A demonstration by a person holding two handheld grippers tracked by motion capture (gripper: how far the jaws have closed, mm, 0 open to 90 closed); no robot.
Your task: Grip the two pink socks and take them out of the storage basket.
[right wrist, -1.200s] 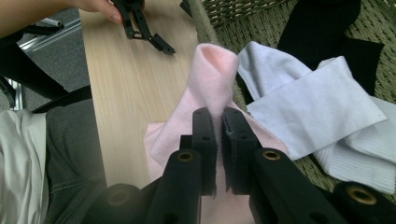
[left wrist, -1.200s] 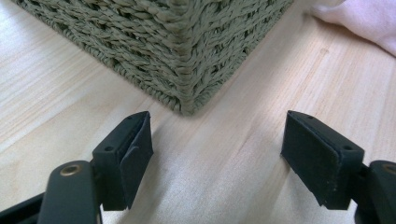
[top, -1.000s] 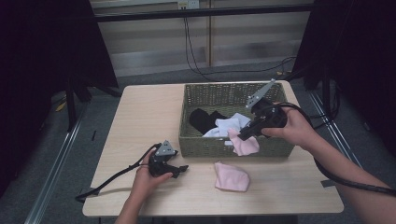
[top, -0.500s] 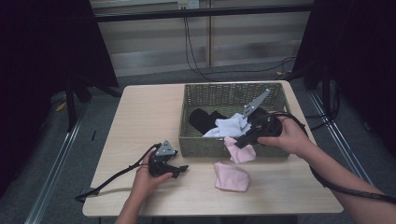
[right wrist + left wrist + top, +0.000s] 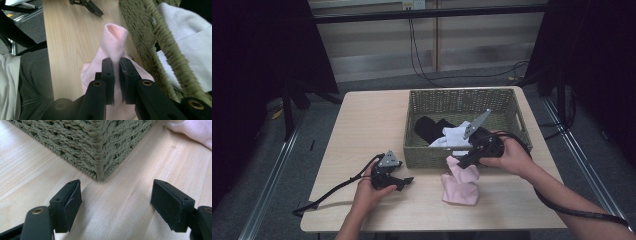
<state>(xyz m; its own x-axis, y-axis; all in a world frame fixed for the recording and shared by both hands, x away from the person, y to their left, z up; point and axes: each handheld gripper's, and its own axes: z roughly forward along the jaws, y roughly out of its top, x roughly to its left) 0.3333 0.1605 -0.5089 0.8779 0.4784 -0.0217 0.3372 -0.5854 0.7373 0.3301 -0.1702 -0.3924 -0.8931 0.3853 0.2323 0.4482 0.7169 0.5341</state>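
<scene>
The right gripper (image 5: 460, 162) has come down from above the basket (image 5: 430, 154) to the counter (image 5: 362, 125); its fingers pinch a pink cloth (image 5: 460, 181), apparently lowering it onto a second pink piece; the left gripper (image 5: 404, 181) rests with fingers wide, empty.

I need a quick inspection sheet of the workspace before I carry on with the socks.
Surface: wooden table, bare left of the basket.
Job's things: pink sock pinched in the right gripper, hanging in front of the basket above a second pink sock flat on the table; white cloth and black cloth inside the basket.
Clutter: nothing seen.
Grippers: right gripper shut on the pink sock; left gripper open, resting on the table, aimed at the basket's corner.
Cables: one trails from each gripper; black cords hang behind the table.
Surroundings: grey floor, dark curtains at both sides.
</scene>
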